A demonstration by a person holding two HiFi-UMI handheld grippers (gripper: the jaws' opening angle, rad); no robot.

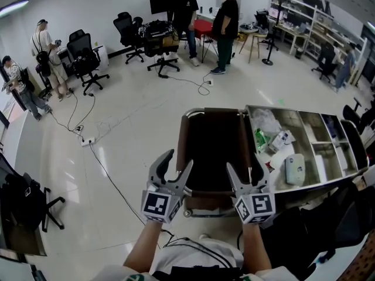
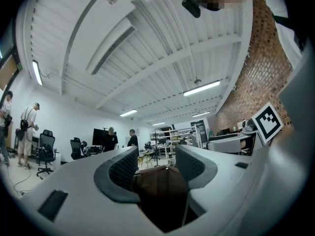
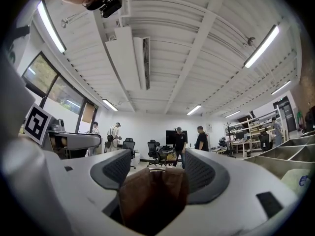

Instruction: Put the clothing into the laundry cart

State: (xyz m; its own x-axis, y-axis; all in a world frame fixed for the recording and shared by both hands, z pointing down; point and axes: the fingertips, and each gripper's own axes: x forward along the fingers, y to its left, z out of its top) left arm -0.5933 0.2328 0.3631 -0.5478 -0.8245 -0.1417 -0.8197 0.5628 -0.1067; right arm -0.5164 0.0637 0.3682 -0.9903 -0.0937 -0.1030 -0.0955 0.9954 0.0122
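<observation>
The laundry cart [image 1: 183, 151] stands right in front of me, a metal frame with a dark brown fabric bag whose inside is in shadow. I cannot make out any clothing in it. My left gripper [image 1: 174, 167] hovers at the cart's near left corner, open and empty. My right gripper [image 1: 246, 177] is over the near right rim, also open with nothing held. In the left gripper view the jaws [image 2: 156, 167] stand apart with the brown bag [image 2: 160, 186] beyond them. The right gripper view shows the same: jaws [image 3: 157, 170] apart, brown bag [image 3: 150, 198] behind.
A grey tray with compartments [image 1: 328, 151] adjoins the cart on the right, holding white bags and a green packet. Cables and a power strip [image 1: 88, 140] lie on the floor at left. Office chairs [image 1: 88, 63] and several people stand at the back.
</observation>
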